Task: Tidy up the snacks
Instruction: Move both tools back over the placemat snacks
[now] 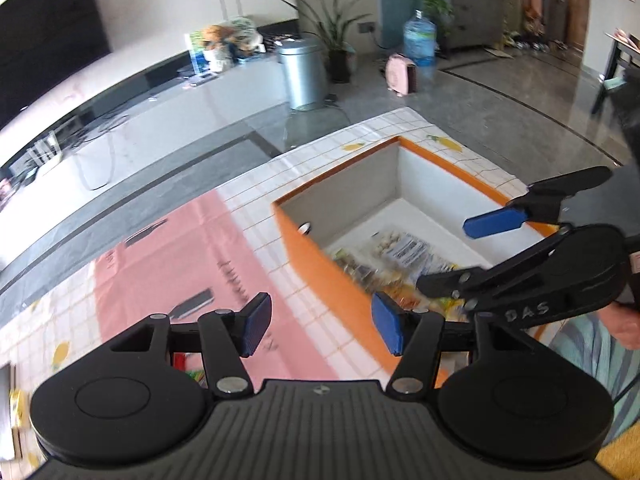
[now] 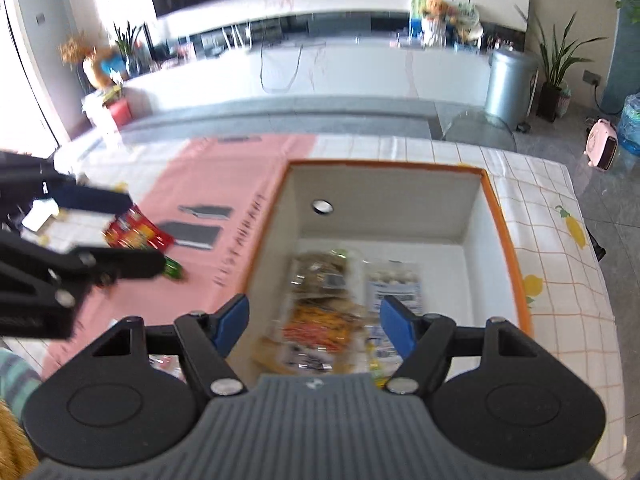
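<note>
Both grippers hang above the table with jaws apart and nothing between the pads. The right gripper point(image 2: 314, 326) is over the orange-rimmed box point(image 2: 506, 216), where several snack packets point(image 2: 320, 320) already lie. 1 red snack packet point(image 2: 134, 232) remains on the pink cloth point(image 2: 224, 184), just beside the left gripper point(image 2: 120, 232), so that hand looks nearer.
</note>
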A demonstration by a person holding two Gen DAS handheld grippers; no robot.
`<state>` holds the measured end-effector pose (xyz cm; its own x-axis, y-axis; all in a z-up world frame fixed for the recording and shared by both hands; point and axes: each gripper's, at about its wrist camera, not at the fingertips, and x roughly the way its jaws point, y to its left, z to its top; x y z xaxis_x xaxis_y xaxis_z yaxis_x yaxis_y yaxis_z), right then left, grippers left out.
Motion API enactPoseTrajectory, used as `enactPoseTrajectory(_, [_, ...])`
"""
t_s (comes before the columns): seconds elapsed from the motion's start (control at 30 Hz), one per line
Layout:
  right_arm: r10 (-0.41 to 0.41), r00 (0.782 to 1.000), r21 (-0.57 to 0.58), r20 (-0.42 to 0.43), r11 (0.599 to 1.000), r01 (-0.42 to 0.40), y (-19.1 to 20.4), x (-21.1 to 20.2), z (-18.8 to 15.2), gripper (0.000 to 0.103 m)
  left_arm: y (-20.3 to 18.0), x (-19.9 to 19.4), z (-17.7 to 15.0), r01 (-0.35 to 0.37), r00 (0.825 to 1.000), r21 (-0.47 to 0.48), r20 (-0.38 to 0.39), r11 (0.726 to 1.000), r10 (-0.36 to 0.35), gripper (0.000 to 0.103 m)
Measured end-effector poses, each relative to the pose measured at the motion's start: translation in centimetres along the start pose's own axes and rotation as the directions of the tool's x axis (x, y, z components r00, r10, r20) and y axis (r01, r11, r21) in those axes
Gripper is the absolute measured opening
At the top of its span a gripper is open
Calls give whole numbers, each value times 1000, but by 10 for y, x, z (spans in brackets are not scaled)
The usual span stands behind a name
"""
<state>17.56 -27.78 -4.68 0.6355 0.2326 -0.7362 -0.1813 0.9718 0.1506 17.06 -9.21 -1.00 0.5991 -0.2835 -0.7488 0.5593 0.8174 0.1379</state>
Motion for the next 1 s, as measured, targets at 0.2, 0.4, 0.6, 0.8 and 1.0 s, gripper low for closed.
enactPoseTrajectory(0.2, [-20,995,22,96,1000,18,48,-26,-21,70,23,-30,-45,-47,999,-128,17,991,50,69])
enactPoseTrajectory(0.4, [-28,991,18,132,1000,26,97,-35,-44,70,49,-55,-86,-97,994,-259,31,961,109,69])
enactPoseTrajectory(0.6, [-35,994,15,104,999,34,138,-24,-69,70,71,-74,-122,-129,988,-354,29,926,149,69])
enactPoseTrajectory(0.8, [-30,998,-40,50,999,32,177,-7,-88,70,88,-83,-152,-111,990,-418,33,902,137,69])
enactPoseTrajectory(1.0, [-50,999,-62,13,997,51,202,12,-89,70,115,-84,-174,-102,992,-477,21,873,128,69])
